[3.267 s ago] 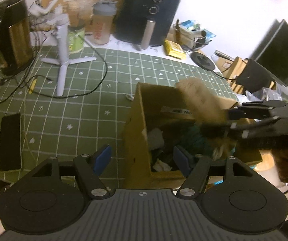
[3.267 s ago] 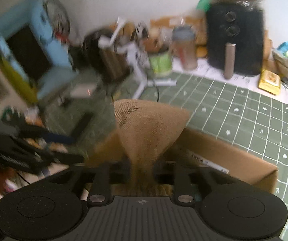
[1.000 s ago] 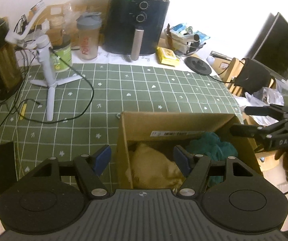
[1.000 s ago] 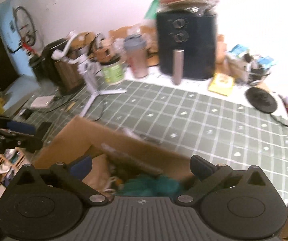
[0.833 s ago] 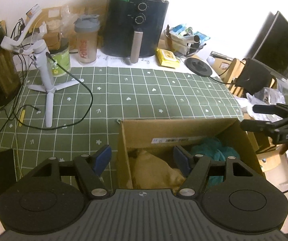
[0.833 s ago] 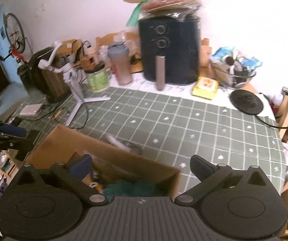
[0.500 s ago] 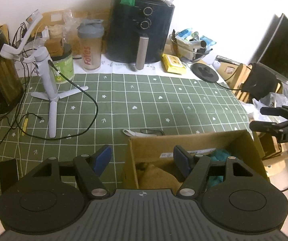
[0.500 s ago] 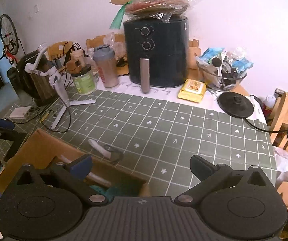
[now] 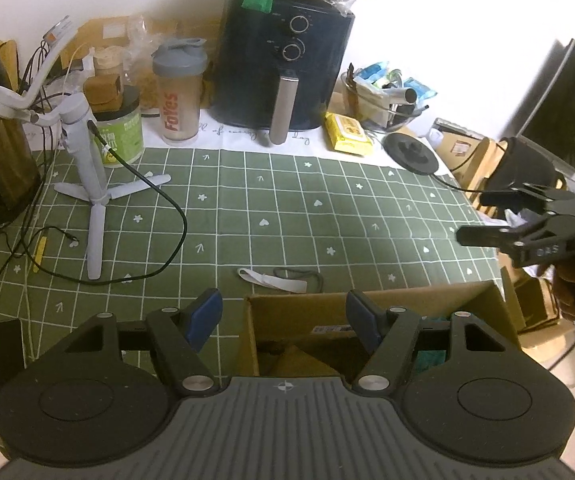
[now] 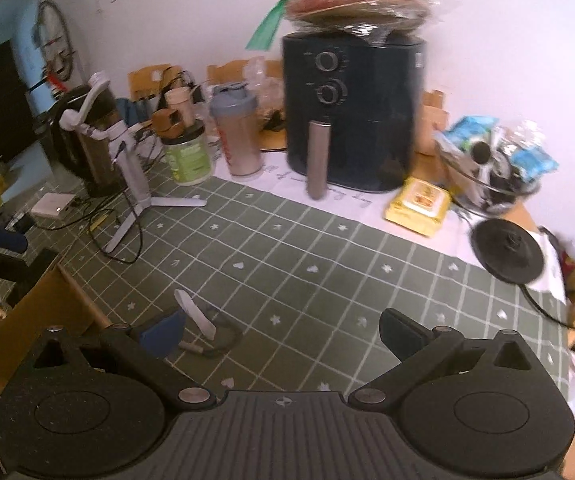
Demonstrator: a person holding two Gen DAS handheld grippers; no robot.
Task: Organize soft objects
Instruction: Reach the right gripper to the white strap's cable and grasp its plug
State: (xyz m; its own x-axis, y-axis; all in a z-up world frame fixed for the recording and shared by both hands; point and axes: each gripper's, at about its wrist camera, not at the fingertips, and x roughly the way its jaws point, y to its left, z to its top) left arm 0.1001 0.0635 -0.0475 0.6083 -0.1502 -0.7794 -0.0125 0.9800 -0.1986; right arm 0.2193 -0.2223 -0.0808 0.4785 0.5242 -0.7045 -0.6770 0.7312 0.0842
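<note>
An open cardboard box [image 9: 311, 312] stands at the near edge of the green checked tablecloth [image 9: 287, 208]. A tan soft item [image 9: 299, 362] and a teal one [image 9: 431, 358] show inside it. My left gripper [image 9: 285, 314] is open and empty just above the box's near side. My right gripper [image 10: 283, 334] is open and empty over the cloth, to the right of the box [image 10: 27, 320]. It also shows in the left wrist view [image 9: 483, 216], to the right of the box.
A white strap with a black cord [image 9: 271, 278] lies on the cloth behind the box. A white tripod [image 9: 91, 184], a black air fryer [image 9: 287, 76], a shaker bottle [image 9: 179, 92], a green jar [image 9: 121, 136] and a yellow packet [image 9: 347, 132] stand at the back.
The right gripper let go of the tan item, which lies in the box. Both grippers have since pulled back and risen, so the box sits lower in both views.
</note>
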